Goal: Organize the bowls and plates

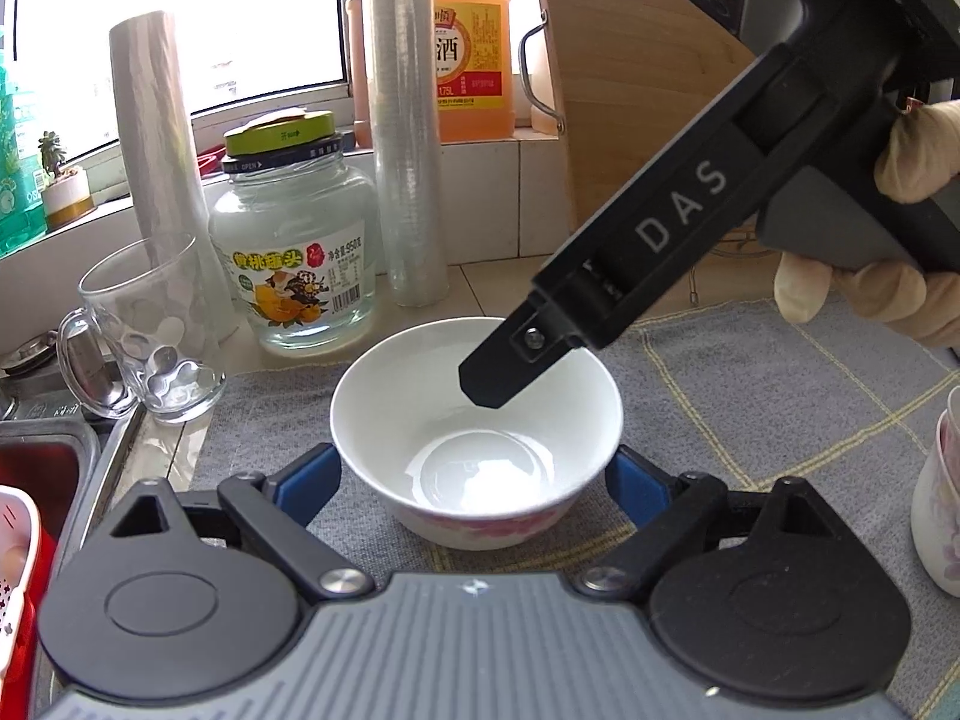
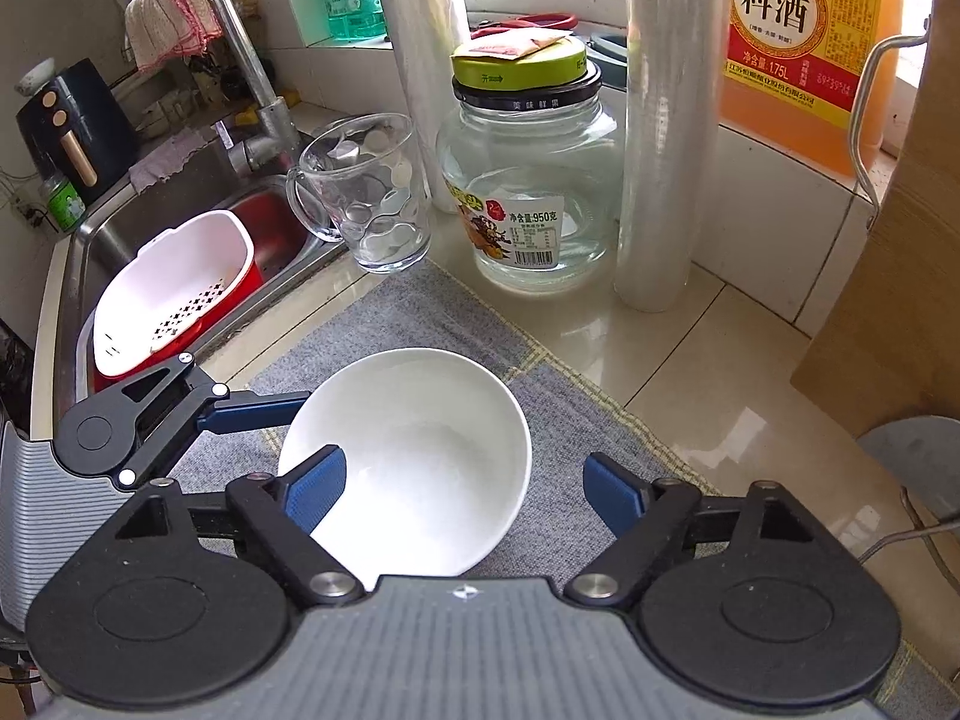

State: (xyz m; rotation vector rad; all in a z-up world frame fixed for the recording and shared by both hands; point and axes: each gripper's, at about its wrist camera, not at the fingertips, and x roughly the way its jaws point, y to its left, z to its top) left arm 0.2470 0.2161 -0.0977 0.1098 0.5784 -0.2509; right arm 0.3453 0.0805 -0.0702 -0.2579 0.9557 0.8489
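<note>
Bowl (image 1: 477, 432) sits btwn left tool (image 1: 474, 483) pads, which look to touch its sides. Right tool (image 2: 465, 489) straddles the near rim, jaws apart, nothing grasped.

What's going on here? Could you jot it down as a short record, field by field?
Setting: kitchen counter beside a sink
Surface: grey checked cloth
Main item: white bowl, upright, empty
Left gripper: blue fingers against either side of the bowl
Right gripper: one finger inside the bowl, the other outside, rim between, not pinched
Behind bowl: glass mug, glass jar with green lid
Right edge: stacked floral cups
</note>
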